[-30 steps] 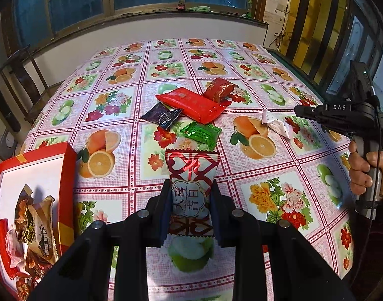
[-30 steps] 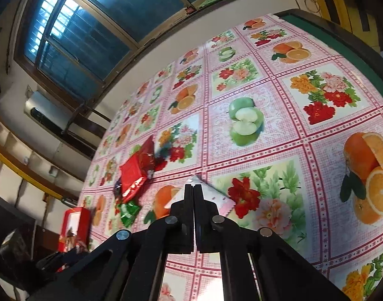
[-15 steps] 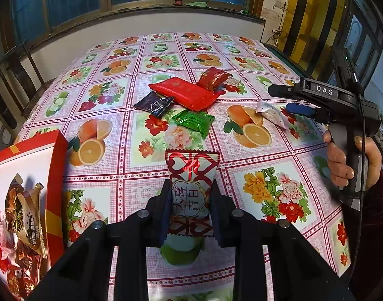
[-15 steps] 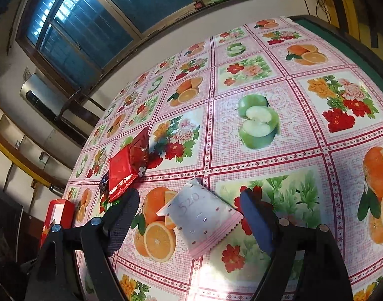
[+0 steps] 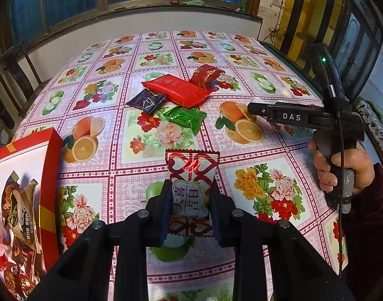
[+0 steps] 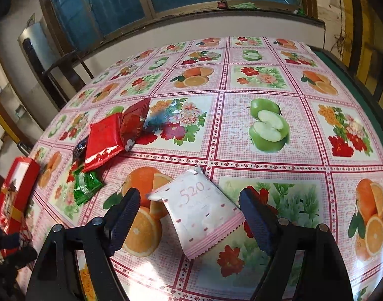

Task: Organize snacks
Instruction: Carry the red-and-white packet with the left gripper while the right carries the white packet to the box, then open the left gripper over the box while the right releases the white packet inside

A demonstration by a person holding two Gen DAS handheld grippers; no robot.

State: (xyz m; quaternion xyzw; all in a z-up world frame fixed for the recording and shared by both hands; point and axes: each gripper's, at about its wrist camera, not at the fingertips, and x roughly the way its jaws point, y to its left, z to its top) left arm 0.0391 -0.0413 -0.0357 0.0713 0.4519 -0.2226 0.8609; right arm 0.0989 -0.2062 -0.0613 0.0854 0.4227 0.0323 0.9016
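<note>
Left wrist view gives me the surface with a red box at its left edge. My left tool grips a red-and-white packet above the surface's near edge. My right tool, jaws wide apart, straddles a pink-white packet lying flat toward the surface's right edge.

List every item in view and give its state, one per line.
left gripper: shut on red-and-white snack packet
red-and-white snack packet: held upright above the table
right gripper: open, straddling white 520 packet
white 520 packet: lying flat on the tablecloth, sealed
red box: open, holding snacks
large red packet: lying on the table, overlapping the dark packet
green packet: flat, sealed
</note>
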